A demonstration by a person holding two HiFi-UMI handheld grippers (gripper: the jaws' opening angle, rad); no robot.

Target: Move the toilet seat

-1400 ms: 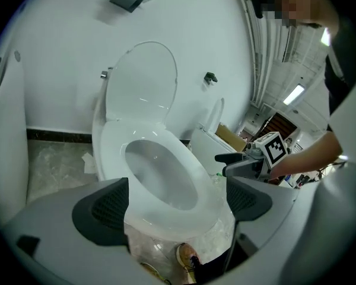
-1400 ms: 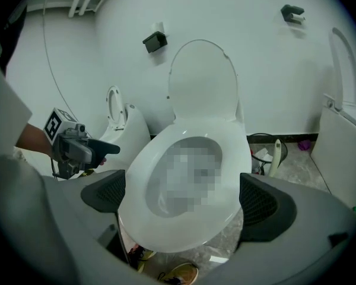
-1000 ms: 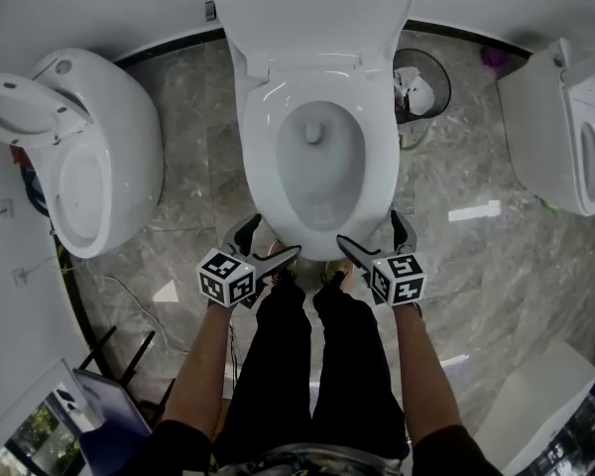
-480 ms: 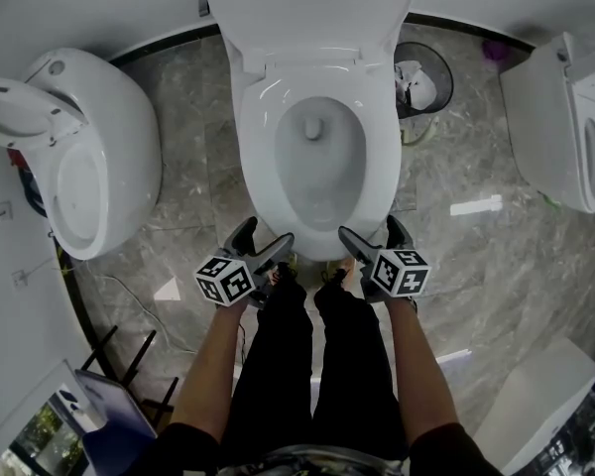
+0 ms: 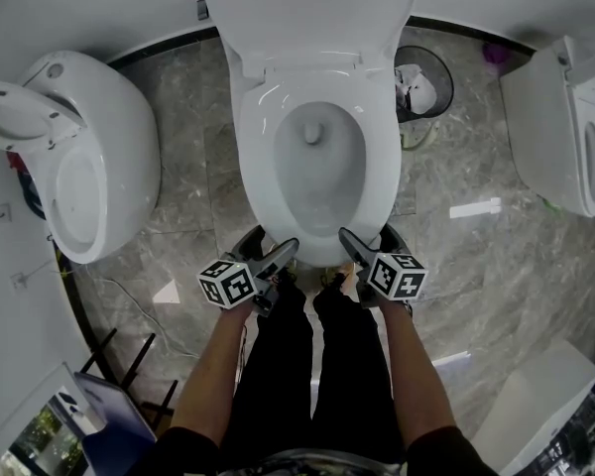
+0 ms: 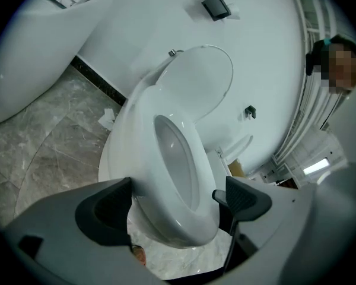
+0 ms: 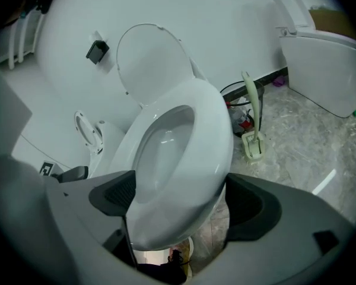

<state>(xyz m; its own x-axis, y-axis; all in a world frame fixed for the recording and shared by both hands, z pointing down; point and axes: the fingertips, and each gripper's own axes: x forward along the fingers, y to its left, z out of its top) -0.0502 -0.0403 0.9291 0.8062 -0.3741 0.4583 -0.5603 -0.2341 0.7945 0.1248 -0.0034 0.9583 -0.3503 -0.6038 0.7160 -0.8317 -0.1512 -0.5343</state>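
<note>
The toilet seat [image 5: 382, 167] lies flat on the bowl [image 5: 317, 167], not yet lifted. The left gripper [image 5: 274, 241] and right gripper [image 5: 367, 234] straddle its front edge, jaws wide. The right gripper's jaws have just been closing, and neither gripper appears to clamp it yet.

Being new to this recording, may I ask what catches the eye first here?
The middle toilet, lid up and seat down, stands between a left toilet and a right toilet. The left claw and right claw each straddle its front rim, open; the right claw's jaws have just been closing around it.
</note>
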